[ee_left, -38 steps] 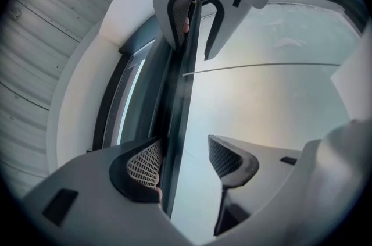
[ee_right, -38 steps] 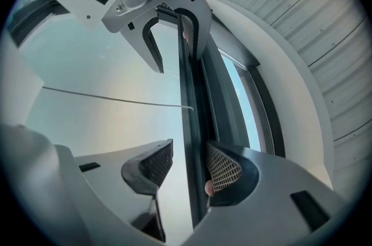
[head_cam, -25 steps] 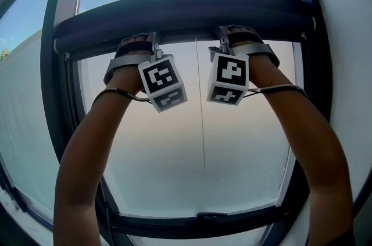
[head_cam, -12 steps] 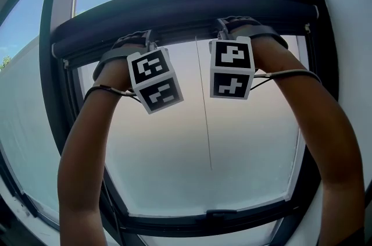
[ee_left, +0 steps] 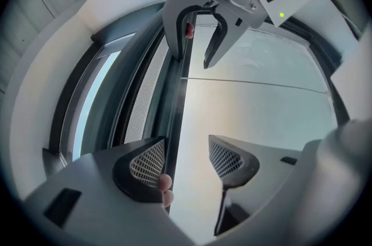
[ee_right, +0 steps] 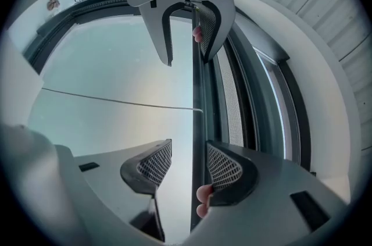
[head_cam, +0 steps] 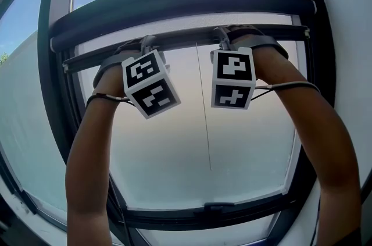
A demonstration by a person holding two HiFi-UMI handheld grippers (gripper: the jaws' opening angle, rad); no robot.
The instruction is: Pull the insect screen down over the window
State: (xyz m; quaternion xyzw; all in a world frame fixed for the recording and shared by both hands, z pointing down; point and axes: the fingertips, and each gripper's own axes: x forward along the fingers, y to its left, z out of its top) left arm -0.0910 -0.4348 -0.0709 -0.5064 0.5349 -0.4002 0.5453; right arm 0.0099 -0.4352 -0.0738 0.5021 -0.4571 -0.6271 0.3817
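In the head view the insect screen's dark pull bar (head_cam: 186,38) sits a little below the roller housing (head_cam: 174,2), with a narrow strip of grey mesh (head_cam: 180,22) showing between them. My left gripper (head_cam: 148,42) and right gripper (head_cam: 224,35) both reach up to the bar, left and right of a thin pull cord (head_cam: 204,123). In the left gripper view the bar (ee_left: 174,93) runs between the open jaws, against the left pad (ee_left: 145,160). In the right gripper view the bar (ee_right: 197,105) lies against the right pad (ee_right: 224,169). A person's fingertips show beside each bar-side pad.
The dark window frame (head_cam: 55,93) surrounds frosted-looking glass (head_cam: 192,152), with a handle fitting (head_cam: 218,205) on the bottom rail. Blue sky shows above the housing. White wall reveals (head_cam: 343,35) close in on both sides. Each gripper view shows the other gripper (ee_left: 197,35) along the bar.
The pull bar has come down away from the roller housing, exposing a strip of mesh. Both grippers have moved down with it.
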